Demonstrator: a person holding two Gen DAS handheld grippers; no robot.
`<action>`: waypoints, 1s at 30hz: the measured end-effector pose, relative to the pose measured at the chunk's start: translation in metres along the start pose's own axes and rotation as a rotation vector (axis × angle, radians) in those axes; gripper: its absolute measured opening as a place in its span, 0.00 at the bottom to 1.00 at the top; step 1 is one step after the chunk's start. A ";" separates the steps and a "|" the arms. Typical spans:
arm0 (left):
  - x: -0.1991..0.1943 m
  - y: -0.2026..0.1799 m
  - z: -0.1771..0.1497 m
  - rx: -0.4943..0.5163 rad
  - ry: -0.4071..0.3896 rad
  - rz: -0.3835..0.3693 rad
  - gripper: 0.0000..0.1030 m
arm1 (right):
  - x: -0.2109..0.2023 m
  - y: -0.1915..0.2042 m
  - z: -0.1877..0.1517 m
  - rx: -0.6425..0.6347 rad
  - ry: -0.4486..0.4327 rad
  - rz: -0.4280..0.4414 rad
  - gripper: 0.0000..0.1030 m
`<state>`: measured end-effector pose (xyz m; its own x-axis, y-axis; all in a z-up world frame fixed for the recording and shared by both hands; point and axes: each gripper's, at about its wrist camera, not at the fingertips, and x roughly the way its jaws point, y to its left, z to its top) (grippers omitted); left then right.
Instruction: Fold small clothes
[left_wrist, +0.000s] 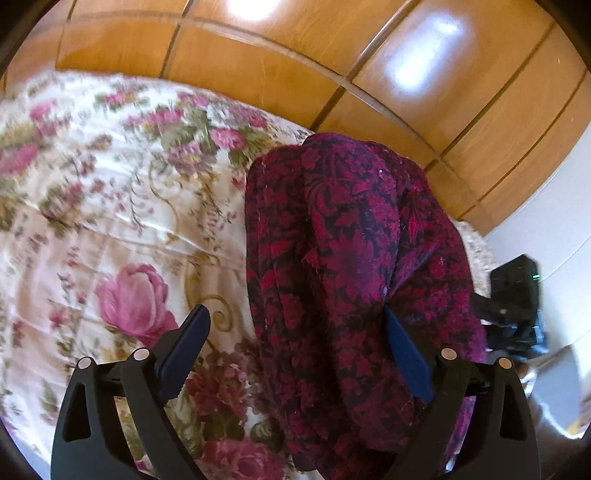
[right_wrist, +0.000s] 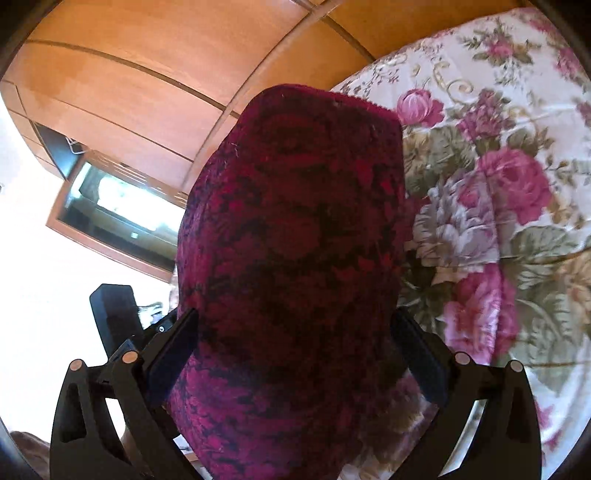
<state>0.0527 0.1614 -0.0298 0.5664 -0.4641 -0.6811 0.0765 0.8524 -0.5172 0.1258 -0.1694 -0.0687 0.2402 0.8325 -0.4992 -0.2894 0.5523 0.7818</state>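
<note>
A small dark red cloth with a leafy pattern (left_wrist: 351, 258) lies bunched up on a bed cover with big pink roses (left_wrist: 110, 206). Behind the bed stands a wall of brown wooden cupboard doors (left_wrist: 295, 48).

The left gripper (left_wrist: 295, 332) has its two blue fingers spread wide. Its right finger (left_wrist: 402, 350) touches the side of the cloth, and its left finger (left_wrist: 184, 347) sits over the bare bed cover. It is not pinching anything.

The right gripper (right_wrist: 295, 332) also has its fingers wide apart, one on each side of the cloth (right_wrist: 291, 240). The cloth fills the gap between them. They seem to rest against it and not squeeze it, but the cloth is so close to the camera that this is hard to be sure of.

The folding looks like it is only at the start or in the middle, because the cloth is in a lumpy heap and not flat. Next, each gripper probably needs to close on an edge or corner. Then the cloth can be pulled out smooth on the bed cover before one half is laid over the other.
</note>
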 end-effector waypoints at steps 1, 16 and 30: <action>0.002 0.006 0.000 -0.021 0.007 -0.035 0.89 | 0.004 -0.001 0.001 -0.002 0.007 0.014 0.98; 0.035 0.035 -0.008 -0.216 0.062 -0.481 0.72 | 0.023 0.005 0.011 0.009 0.017 0.151 0.85; 0.119 -0.151 0.066 0.094 0.198 -0.648 0.69 | -0.144 -0.028 0.020 0.005 -0.335 0.063 0.81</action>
<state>0.1631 -0.0070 0.0015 0.2219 -0.9155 -0.3356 0.4259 0.4006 -0.8112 0.1183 -0.3057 -0.0109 0.5130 0.8042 -0.3002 -0.3092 0.4994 0.8093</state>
